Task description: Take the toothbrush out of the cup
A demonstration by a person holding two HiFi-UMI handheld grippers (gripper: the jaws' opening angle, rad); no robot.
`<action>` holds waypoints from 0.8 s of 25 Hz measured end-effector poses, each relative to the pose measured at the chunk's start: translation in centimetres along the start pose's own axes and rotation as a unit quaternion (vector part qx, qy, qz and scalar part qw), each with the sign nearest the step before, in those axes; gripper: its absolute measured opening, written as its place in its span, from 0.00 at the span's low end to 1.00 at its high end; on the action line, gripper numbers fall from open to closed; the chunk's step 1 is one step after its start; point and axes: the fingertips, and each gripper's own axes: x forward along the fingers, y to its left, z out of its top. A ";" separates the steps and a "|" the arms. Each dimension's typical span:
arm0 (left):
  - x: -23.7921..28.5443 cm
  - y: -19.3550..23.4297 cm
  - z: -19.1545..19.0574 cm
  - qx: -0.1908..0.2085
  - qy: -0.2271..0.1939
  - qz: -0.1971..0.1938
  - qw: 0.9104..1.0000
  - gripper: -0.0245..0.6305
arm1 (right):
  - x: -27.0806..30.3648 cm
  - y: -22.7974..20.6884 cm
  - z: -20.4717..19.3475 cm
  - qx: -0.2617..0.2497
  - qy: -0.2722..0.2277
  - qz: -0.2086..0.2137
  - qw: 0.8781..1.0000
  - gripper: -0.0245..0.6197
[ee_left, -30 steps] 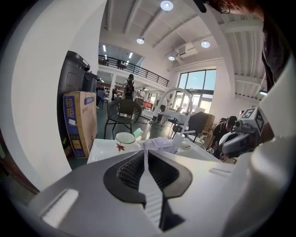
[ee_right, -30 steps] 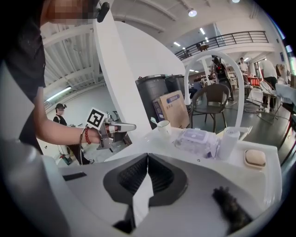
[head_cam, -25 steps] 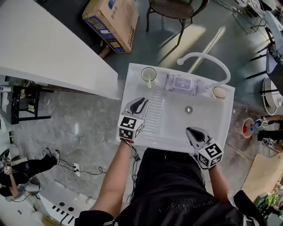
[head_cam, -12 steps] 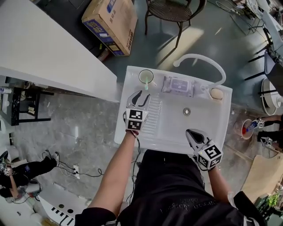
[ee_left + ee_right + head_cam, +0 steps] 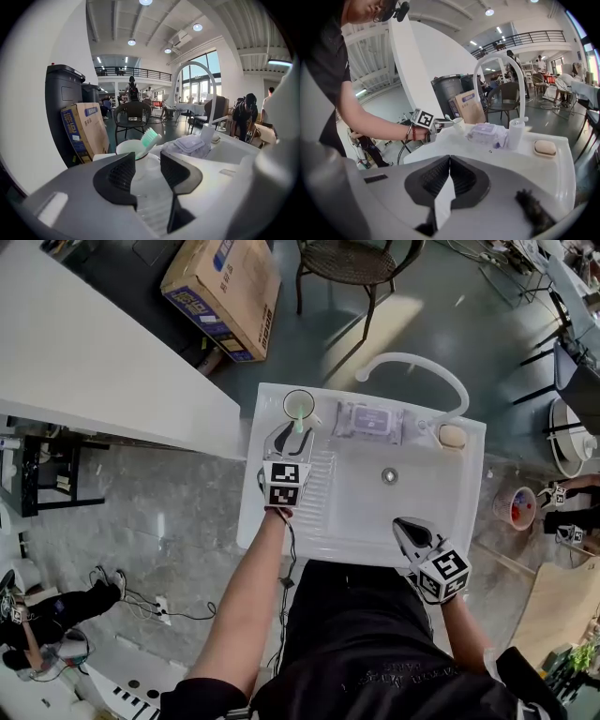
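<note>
Toothbrush (image 5: 300,416) is seen in the cup (image 5: 287,401) at upper left; jaws of the left gripper (image 5: 291,433) are just being opened, empty, those of the right gripper (image 5: 449,164) pressed together.

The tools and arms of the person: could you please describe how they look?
Both the left tool and right tool have a grey body, two dark ribbed jaws and a white cube with black square markers. A dark cable hangs near the left wrist, which wears a red bracelet. The top is black, short-sleeved. The left jaws have just been opening, nothing between them.
</note>
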 end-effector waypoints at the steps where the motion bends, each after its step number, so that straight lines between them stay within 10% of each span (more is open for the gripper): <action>1: 0.1 0.0 0.1 0.001 0.004 0.001 1.000 0.31 | -0.1 -0.1 0.0 0.001 -0.001 -0.001 1.000 0.06; 20: 1.7 0.7 0.7 0.019 0.002 0.028 0.999 0.16 | 0.2 -1.5 0.1 0.012 0.003 -0.002 1.000 0.06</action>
